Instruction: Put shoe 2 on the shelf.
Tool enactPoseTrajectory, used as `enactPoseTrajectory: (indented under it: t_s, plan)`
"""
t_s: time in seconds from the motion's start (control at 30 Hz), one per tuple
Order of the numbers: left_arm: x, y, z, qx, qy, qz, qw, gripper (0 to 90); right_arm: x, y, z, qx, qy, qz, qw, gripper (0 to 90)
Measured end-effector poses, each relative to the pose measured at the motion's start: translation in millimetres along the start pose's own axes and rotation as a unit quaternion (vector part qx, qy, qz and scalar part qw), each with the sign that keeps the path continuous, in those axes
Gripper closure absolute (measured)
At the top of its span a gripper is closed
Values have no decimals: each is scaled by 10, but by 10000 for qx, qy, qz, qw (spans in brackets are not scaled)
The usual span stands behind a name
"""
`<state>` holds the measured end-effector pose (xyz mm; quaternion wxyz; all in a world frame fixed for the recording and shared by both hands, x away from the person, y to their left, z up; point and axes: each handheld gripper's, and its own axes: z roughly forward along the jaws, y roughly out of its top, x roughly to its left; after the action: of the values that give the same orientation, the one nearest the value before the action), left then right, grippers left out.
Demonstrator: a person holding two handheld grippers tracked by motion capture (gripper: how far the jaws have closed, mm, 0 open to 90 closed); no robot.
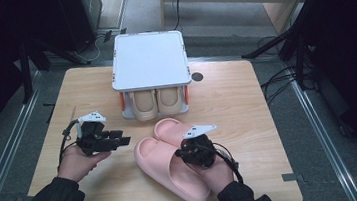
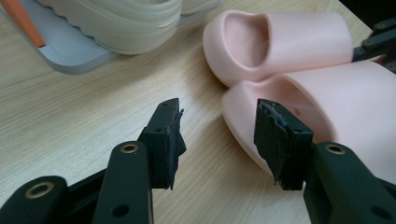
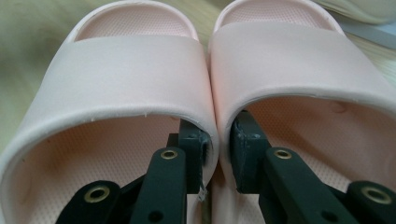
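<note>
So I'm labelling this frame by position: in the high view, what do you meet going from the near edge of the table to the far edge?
Pair of pink foam slide sandals with the right claw on them → pair of beige slippers on the lower shelf → white flat-topped shoe rack.

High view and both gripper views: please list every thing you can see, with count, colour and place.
pink slippers: 2, pink, side by side on the table, front centre
beige slippers: 2, beige, on the lower level of the rack
shoe rack: 1, white top with orange posts, at the table's far edge
table: 1, light wood
left hand-held gripper: 1, black, open, off the pink slippers' left
right hand-held gripper: 1, black, pinching the pink slippers' touching inner walls
</note>
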<state>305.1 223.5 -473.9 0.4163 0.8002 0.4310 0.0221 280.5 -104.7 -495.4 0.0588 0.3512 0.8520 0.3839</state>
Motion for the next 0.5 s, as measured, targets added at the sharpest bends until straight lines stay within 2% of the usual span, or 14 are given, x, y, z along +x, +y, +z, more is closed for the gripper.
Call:
enactPoseTrajectory:
  t_s: [0.1,0.23,0.37,0.43,0.5]
  plan:
    - [5,0,-11,3,-28,-32,10000,501,16,31,-30,49,161,-150,9997,769]
    - [9,-3,-25,0,-54,-47,10000,489,5,77,-52,87,539,-483,9973,768]
    - [38,-26,-62,30,-26,-115,9999,468,21,169,-40,239,793,-947,9921,767]
    - [60,-38,-76,65,-2,-171,9998,432,21,226,-49,240,1063,-1025,9887,766]
    - [78,-52,-95,59,50,-192,9998,421,25,272,-62,269,1201,-1091,9864,765]
